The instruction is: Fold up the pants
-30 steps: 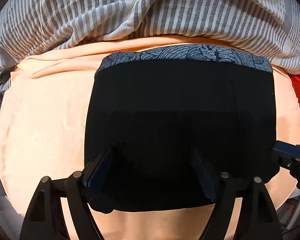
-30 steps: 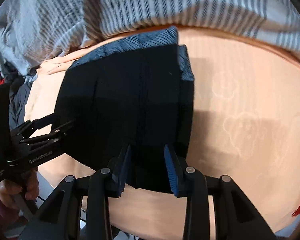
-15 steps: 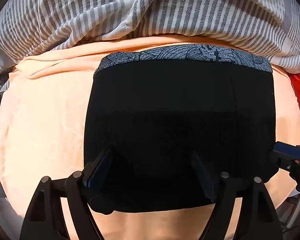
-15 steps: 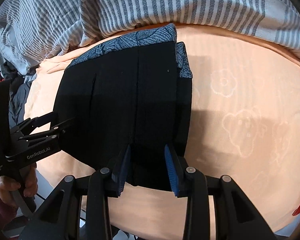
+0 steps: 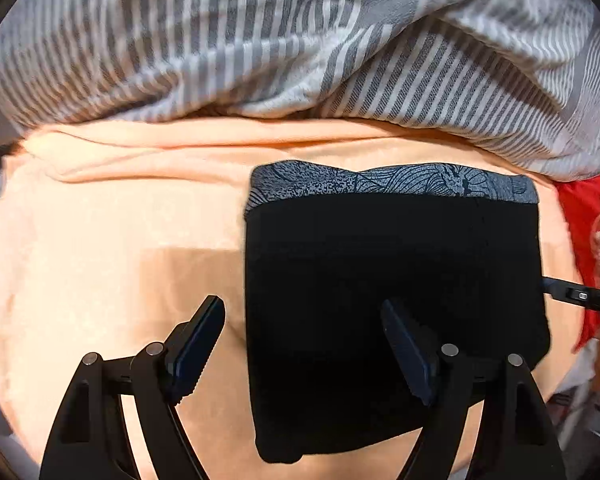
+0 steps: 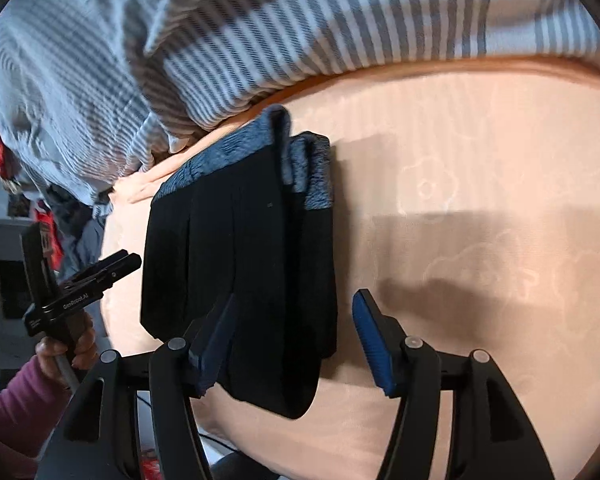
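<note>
The folded black pants (image 5: 392, 300), with a grey patterned waistband (image 5: 388, 182) at the far end, lie flat on the peach blanket (image 5: 112, 248). My left gripper (image 5: 304, 336) is open and straddles the pants' left edge, one finger above the blanket and one above the black cloth. In the right wrist view the pants (image 6: 240, 260) sit left of centre. My right gripper (image 6: 296, 332) hovers at their near right edge with its jaws opening; that edge lies between them and the pads press on nothing. The left gripper (image 6: 130, 260) shows at the left, held by a hand (image 6: 64, 348).
A grey and white striped duvet (image 5: 300, 48) is bunched along the back of the blanket. Red cloth (image 5: 580, 216) lies at the right edge. The blanket (image 6: 480, 220) stretches bare to the right of the pants. Clutter shows past its left edge (image 6: 32, 216).
My left gripper has slid left, from over the pants' middle to their left edge. The right gripper's jaws have widened and it has shifted right along the near edge.
</note>
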The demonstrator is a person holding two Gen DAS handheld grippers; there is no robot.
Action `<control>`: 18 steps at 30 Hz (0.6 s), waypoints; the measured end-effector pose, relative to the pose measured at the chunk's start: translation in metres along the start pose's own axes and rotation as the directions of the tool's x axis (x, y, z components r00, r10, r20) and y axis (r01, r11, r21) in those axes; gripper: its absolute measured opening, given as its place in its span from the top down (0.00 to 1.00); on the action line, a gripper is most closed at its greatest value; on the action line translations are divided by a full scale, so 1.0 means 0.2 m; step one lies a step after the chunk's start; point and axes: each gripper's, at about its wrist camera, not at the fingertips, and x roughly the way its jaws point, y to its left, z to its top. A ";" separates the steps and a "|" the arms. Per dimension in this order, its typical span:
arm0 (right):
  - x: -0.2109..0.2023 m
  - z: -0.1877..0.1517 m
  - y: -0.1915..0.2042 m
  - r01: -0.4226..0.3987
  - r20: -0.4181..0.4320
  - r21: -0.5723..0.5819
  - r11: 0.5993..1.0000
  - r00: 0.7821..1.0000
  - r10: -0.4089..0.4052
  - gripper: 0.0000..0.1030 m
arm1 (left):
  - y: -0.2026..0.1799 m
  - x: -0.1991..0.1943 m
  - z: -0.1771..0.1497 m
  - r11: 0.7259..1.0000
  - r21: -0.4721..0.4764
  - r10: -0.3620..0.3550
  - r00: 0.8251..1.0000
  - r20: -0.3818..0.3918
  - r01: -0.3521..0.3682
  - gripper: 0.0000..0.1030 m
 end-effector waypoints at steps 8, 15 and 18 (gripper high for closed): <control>0.18 0.06 -0.17 -0.195 -0.082 0.072 0.978 0.976 0.200 0.33 | 0.13 0.22 0.07 0.982 -0.001 -0.188 0.974 -0.124 0.189 0.21; 0.28 0.09 -0.20 -0.294 -0.118 0.088 0.952 0.946 0.303 0.29 | 0.20 0.26 0.07 0.957 -0.001 -0.286 0.941 -0.183 0.291 0.21; 0.30 0.09 -0.21 -0.319 -0.126 0.085 0.944 0.936 0.328 0.29 | 0.21 0.33 0.09 0.949 -0.017 -0.310 0.929 -0.204 0.314 0.21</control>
